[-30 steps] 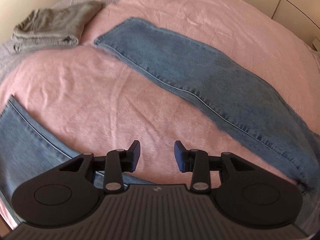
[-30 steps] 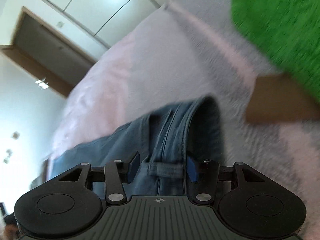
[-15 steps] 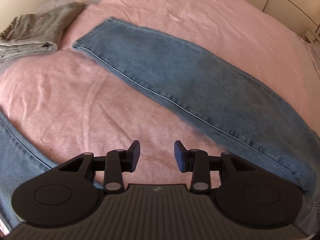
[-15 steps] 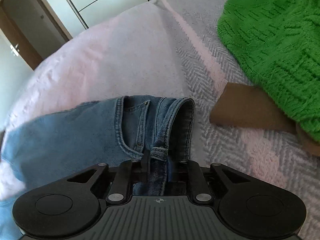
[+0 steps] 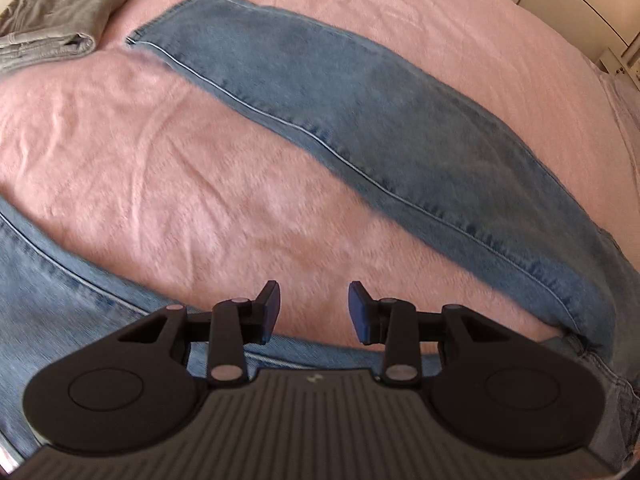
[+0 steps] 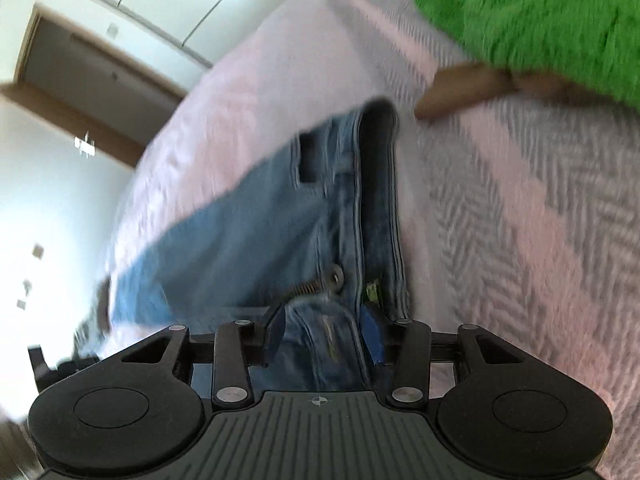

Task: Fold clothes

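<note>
Blue jeans lie spread on a pink blanket [image 5: 160, 160]. One leg [image 5: 360, 120] runs from the upper left to the right edge, and the other leg [image 5: 60, 300] lies at the lower left and passes under the tool. My left gripper [image 5: 314, 308] is open over bare blanket between the legs and holds nothing. In the right wrist view, the jeans' waistband [image 6: 344, 280], with its button and zip, lies between the fingers of my right gripper [image 6: 324, 332]. That gripper is open, its pads standing apart on either side of the denim.
A folded grey garment [image 5: 52, 28] sits at the far left of the bed. A green knitted sweater [image 6: 540, 20] and a brown item [image 6: 460, 88] lie on the grey herringbone cover [image 6: 520, 240]. A door [image 6: 80, 80] and white cupboards stand beyond.
My right gripper, shut on the waistband half a second ago, has opened, and its view has swung and blurred. My left gripper has drifted over the blanket, staying open.
</note>
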`<action>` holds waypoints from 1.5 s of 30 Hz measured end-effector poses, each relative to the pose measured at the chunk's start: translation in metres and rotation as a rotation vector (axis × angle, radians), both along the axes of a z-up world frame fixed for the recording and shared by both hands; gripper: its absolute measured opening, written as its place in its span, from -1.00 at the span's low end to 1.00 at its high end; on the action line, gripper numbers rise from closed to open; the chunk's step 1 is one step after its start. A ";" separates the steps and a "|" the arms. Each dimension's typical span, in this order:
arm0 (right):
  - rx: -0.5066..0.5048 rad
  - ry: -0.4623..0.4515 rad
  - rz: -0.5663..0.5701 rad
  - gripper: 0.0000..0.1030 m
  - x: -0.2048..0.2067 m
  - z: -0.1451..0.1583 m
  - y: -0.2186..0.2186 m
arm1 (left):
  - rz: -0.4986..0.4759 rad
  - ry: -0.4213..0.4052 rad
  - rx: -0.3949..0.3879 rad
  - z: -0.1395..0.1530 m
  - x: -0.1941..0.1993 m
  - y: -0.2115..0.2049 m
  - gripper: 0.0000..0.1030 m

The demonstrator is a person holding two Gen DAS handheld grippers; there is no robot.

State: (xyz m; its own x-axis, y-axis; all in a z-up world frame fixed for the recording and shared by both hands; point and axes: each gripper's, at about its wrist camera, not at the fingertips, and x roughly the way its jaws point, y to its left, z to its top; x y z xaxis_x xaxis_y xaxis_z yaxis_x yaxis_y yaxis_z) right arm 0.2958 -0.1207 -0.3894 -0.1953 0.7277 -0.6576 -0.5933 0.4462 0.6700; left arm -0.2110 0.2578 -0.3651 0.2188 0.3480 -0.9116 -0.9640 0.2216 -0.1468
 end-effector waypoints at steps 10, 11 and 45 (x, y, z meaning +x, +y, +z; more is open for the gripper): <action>-0.007 0.056 0.011 -0.14 -0.007 -0.022 -0.006 | -0.027 -0.008 0.003 0.003 0.008 -0.006 -0.35; -0.012 0.043 0.016 -0.38 -0.009 -0.021 -0.003 | -0.025 -0.009 -0.001 0.001 0.008 -0.007 -0.35; -0.261 -0.487 -0.227 0.38 -0.047 0.029 0.030 | 0.061 -0.113 -0.069 -0.019 -0.009 0.019 -0.07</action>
State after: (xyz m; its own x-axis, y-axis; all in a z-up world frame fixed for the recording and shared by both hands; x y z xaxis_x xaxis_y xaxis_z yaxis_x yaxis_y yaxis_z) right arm 0.2491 -0.0905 -0.3600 0.3150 0.5182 -0.7951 -0.6751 0.7112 0.1961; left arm -0.2195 0.2770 -0.3843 0.3021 0.3015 -0.9043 -0.9517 0.1490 -0.2683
